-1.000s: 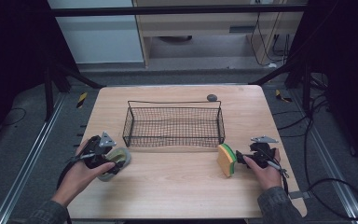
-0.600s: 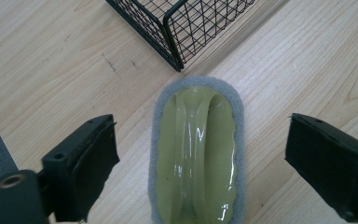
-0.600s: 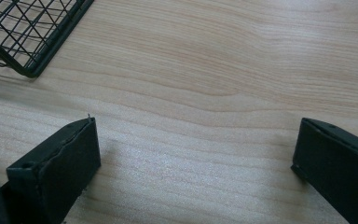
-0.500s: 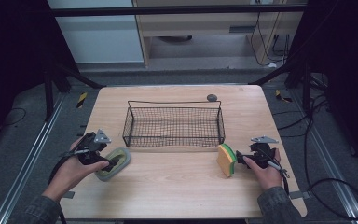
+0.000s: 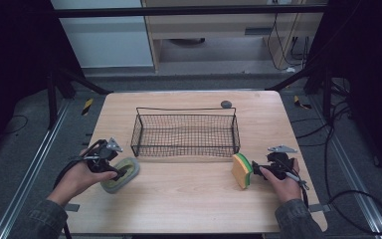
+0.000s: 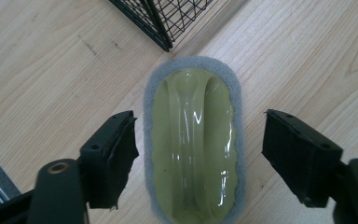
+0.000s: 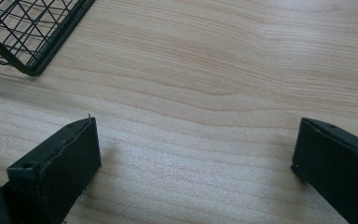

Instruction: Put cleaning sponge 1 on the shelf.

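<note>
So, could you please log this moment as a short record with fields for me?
Table: light wooden tabletop
Centre: black wire mesh basket, looks empty
Left tongs: open, straddling the oval green scrubber with grey pad, not touching it
Right tongs: open over bare wood
Beside right hand: yellow-and-green sponge, standing on edge
Far edge: small dark round object

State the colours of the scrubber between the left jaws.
Olive-green glossy top, grey pad rim; left gripper view shows it best.
</note>
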A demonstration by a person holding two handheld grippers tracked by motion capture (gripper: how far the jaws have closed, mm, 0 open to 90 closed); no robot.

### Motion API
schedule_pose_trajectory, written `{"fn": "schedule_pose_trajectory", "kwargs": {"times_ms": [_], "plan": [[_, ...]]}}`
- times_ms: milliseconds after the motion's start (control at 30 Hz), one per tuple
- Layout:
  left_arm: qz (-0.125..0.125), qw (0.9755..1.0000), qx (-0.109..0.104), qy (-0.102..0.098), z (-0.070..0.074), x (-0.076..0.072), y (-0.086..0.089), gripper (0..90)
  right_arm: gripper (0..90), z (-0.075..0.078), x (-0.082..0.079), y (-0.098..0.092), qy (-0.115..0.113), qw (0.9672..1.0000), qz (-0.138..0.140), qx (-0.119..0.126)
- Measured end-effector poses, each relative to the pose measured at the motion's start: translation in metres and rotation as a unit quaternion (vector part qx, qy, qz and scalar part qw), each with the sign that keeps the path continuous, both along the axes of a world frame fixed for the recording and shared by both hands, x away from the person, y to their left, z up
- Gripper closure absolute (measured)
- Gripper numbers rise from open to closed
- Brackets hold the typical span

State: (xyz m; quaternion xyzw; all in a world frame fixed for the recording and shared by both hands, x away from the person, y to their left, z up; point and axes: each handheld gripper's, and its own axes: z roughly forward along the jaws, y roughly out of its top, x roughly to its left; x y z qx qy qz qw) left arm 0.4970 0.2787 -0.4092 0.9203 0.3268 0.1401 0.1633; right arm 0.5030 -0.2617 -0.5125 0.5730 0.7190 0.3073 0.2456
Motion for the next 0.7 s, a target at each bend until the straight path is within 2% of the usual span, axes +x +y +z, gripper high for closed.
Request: {"fn": "schedule_pose_trajectory", "kwargs": {"times_ms": [33, 67, 200, 267, 467, 700], "plan": [[0.001, 1.0, 0.004, 0.004, -0.002, 0.002, -0.002, 27.4, 1.0, 0.0, 0.0, 0.0, 0.0, 1.0, 0.0, 0.0], [0.004, 0.9999, 0.01, 0.012, -0.005, 0.007, -0.004, 31.0, 1.0, 0.0, 0.0, 0.0, 0.0, 1.0, 0.0, 0.0], [0.015, 0.9995, 0.016, 0.021, -0.01, 0.014, -0.007, 37.4, 1.0, 0.0, 0.0, 0.0, 0.0, 1.0, 0.0, 0.0], [0.019, 0.9989, 0.015, 0.039, -0.014, 0.019, -0.009, 41.6, 1.0, 0.0, 0.0, 0.0, 0.0, 1.0, 0.001, 0.0], [0.035, 0.9979, 0.027, 0.047, -0.018, 0.025, -0.01, 47.9, 1.0, 0.0, 0.0, 0.0, 0.0, 1.0, 0.001, 0.0], [0.038, 0.9974, 0.023, 0.057, -0.023, 0.028, -0.007, 52.8, 1.0, 0.0, 0.0, 0.0, 0.0, 1.0, 0.002, 0.0]]}}
